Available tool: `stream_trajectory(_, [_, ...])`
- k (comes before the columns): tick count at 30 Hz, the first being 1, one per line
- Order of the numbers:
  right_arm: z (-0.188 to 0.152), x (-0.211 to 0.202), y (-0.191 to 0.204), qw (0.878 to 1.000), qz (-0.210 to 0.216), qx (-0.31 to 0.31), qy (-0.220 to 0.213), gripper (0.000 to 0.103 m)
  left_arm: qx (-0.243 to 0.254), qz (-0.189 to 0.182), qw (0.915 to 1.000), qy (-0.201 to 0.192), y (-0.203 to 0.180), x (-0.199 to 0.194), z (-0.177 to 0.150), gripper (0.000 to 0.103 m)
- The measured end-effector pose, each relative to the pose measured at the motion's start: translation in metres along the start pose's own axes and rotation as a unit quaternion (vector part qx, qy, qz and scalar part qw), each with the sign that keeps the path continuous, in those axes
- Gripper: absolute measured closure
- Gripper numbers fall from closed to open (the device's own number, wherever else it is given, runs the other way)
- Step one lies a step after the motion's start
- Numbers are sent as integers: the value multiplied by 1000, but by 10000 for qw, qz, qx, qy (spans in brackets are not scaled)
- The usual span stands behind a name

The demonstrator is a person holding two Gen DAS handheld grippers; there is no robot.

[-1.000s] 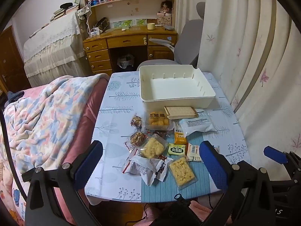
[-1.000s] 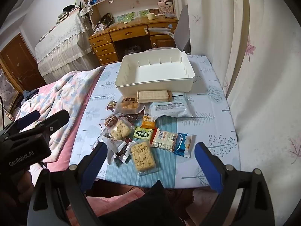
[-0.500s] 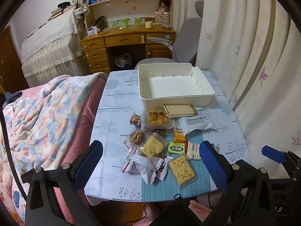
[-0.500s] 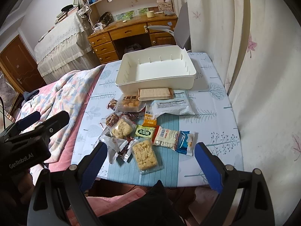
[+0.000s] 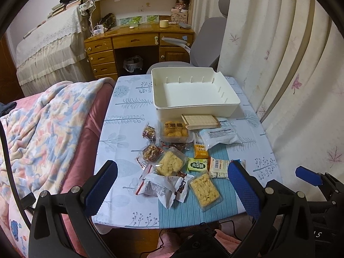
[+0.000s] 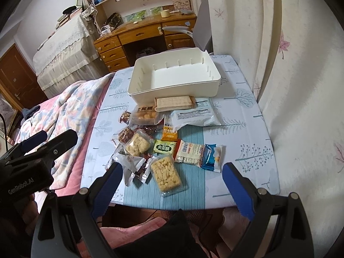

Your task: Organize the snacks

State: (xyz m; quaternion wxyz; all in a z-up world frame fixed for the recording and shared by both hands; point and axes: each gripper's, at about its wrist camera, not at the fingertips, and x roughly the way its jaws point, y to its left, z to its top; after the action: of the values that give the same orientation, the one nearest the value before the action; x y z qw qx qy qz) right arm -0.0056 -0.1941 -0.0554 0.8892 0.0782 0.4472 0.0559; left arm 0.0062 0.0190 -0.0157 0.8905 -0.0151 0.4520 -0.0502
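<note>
Both views drew nearer; "GenRobot.AI" marks left gripper (image 6: 43,142).

A small table (image 5: 129,129) under a pale tree-print cloth carries a white bin (image 5: 193,109) at its far end. Wrapped snacks (image 5: 182,157) lie scattered before it.

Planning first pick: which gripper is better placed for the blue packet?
Right, probably. The blue packet lies at the right end of the pile, just ahead of the open right gripper; the left gripper fronts the left packets.
</note>
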Motion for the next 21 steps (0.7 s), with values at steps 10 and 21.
stream_trajectory(10, [0, 0, 5, 9996, -130, 218, -114, 8, 63, -226, 9997, 47, 13, 8, 3, 1])
stream_trajectory(21, [-8, 4, 12, 9978, -289, 572, -143, 8, 171, -371, 9987, 304, 31, 21, 2, 1])
